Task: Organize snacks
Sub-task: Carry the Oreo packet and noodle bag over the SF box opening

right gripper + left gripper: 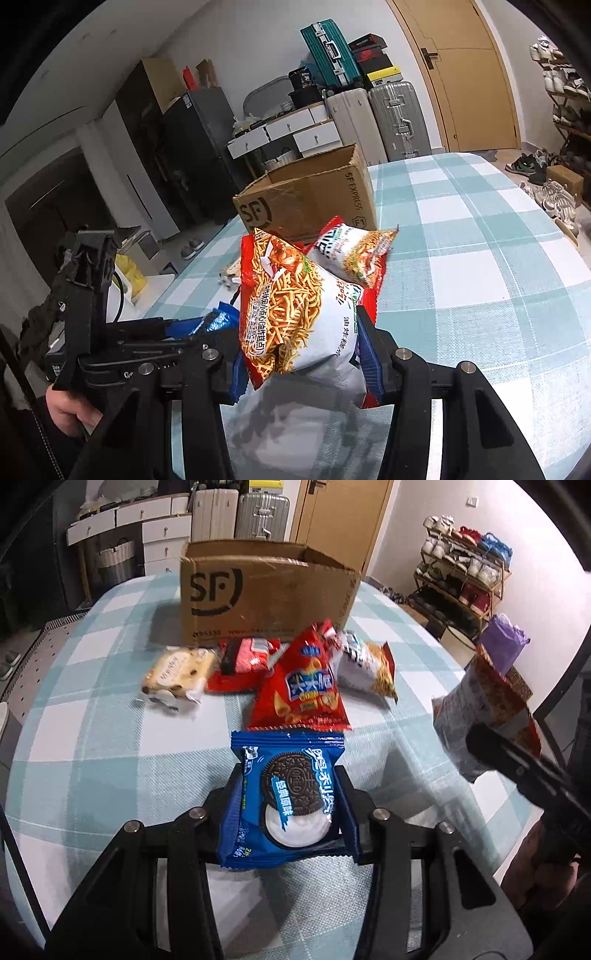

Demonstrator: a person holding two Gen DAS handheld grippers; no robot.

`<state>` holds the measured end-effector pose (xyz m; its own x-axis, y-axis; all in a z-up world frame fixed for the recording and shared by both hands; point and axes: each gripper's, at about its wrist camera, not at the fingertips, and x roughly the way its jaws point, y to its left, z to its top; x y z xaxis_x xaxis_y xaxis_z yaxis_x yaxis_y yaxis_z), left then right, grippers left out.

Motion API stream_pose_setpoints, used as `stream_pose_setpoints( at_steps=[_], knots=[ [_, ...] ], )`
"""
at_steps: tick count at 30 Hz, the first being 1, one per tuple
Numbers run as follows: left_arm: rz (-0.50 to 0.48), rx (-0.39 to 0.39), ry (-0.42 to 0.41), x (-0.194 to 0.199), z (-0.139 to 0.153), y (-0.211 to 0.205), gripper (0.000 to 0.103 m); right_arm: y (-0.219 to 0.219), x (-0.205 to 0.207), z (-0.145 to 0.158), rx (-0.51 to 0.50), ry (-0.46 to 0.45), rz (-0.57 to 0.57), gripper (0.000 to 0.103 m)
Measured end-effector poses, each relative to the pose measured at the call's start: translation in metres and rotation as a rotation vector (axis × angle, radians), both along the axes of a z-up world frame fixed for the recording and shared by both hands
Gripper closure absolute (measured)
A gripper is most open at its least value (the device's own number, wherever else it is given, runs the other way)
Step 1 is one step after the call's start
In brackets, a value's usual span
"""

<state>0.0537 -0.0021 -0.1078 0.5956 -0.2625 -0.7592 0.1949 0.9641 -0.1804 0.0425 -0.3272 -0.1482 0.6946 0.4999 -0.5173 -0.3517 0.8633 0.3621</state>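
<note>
Checked teal surface [92, 709] carries an SF box [266, 590] before suitcases [384, 118]; left tool [291, 797] pinches Oreo pack [288, 794], right tool [303, 350] pinches noodle-snack bag [291, 314].

Setting: home, lived-in room. Evidence: shoe rack [463, 576] loaded with sneakers; suitcases [376, 118] stacked by wooden door [476, 77]; white drawers [140, 520]; bench under checked cloth [480, 258]; slippers [192, 247] on floor.
</note>
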Motion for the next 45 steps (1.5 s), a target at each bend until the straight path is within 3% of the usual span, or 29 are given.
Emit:
stream_pose_setpoints(
  at_steps=[9, 25, 45],
  knots=[
    [0.013, -0.046, -0.037, 0.004, 0.025, 0.021, 0.061, 0.022, 0.003, 0.018, -0.049, -0.031, 0.037, 0.053],
    [0.021, -0.111, -0.079, 0.043, 0.069, 0.039, 0.061, 0.039, 0.038, 0.075, -0.034, -0.095, 0.076, 0.053],
    [-0.025, -0.069, -0.148, 0.129, 0.146, 0.037, 0.06, 0.053, 0.128, 0.14, -0.057, -0.144, 0.121, 0.053]
  ],
)
